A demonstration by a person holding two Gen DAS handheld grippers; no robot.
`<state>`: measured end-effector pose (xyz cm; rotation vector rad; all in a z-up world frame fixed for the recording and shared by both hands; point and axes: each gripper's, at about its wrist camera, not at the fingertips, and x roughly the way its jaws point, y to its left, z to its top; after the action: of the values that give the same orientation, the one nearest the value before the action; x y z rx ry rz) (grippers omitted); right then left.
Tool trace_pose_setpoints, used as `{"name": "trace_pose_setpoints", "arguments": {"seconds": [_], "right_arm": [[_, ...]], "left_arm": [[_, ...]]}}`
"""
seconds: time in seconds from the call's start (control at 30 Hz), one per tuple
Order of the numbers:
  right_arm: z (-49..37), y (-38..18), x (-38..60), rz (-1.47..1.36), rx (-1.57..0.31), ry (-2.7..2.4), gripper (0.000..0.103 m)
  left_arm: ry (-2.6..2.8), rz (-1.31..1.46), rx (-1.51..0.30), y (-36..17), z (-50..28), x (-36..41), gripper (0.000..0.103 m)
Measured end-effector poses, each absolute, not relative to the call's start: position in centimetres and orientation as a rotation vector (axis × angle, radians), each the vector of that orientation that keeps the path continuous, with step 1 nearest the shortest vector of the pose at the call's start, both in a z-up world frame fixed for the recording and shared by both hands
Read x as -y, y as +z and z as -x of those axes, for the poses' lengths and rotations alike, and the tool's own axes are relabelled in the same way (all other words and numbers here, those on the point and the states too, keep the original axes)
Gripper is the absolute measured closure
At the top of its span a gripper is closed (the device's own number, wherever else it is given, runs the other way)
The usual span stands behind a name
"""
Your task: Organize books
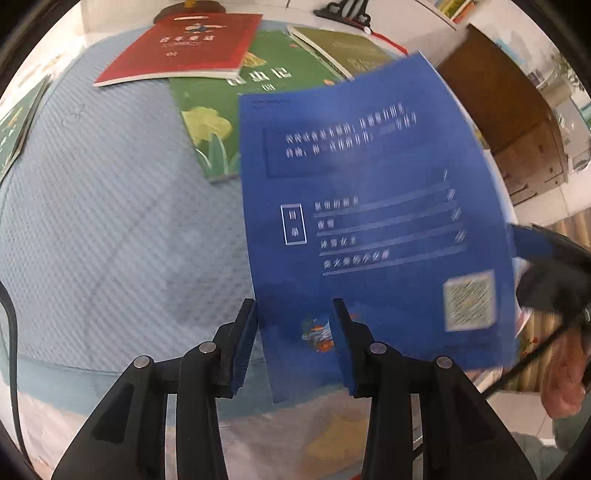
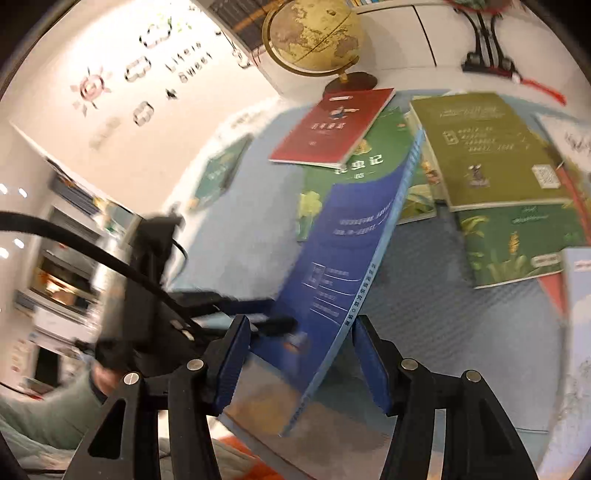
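The blue book [image 1: 376, 221] is off the worktop [image 1: 110, 221], tilted, with its back cover toward the left wrist camera and its light-blue spine visible in the right wrist view. It sits above the near part of the blue textured mat, toward the near edge.

Left hand-held gripper [image 1: 293, 345]: fingers partly spread, with the lower corner of the blue book between the pads. Whether the pads press on the cover cannot be determined; the picture is blurred.

Right hand-held gripper [image 2: 299, 365]: fingers partly spread, straddling the lower spine edge of the blue book [image 2: 332, 266]. A gap shows between the spine and the right-side pad; firm contact cannot be confirmed.

Toward the far edge of the worktop lie a red book [image 1: 184, 48], partly overlapping a green book [image 1: 221, 122], and an olive book [image 1: 347, 48] beside them. A further green book [image 2: 517, 243] lies under the olive one on the right side. A globe [image 2: 314, 33] stands at the far edge.
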<state>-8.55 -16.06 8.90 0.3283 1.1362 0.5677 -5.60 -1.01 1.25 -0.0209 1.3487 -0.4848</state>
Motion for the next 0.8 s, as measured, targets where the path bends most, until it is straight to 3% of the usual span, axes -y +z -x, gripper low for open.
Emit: {"name": "trace_pose_setpoints", "arguments": {"seconds": [0.03,0.1,0.17,0.3,0.67,0.8], "right_arm": [[7.9,7.5,16.5,-0.367,-1.151,0.547,0.047],[6.7,4.6,17.5,-0.438,-1.218,0.507,0.062],[5.8,2.4,17.9,-0.476,-1.256,0.481,0.067],[5.4,3.4,18.9,-0.513,-1.223,0.52,0.089],[6.6,11.6,14.5,-0.257,-1.109,0.527,0.089],[7.0,13.5,10.0,-0.233,-1.09,0.562,0.082]], "left_arm": [[-0.495,0.038,-1.352,1.1,5.6,1.2,0.068],[-0.51,0.099,-1.361,0.9,5.7,1.0,0.068],[-0.486,0.108,-1.356,0.7,5.6,0.8,0.068],[-0.471,0.197,-1.342,1.4,5.9,-1.6,0.068],[-0.556,0.398,-1.24,5.6,6.3,-4.5,0.068],[-0.565,0.458,-1.202,7.1,6.1,-7.5,0.068]]}}
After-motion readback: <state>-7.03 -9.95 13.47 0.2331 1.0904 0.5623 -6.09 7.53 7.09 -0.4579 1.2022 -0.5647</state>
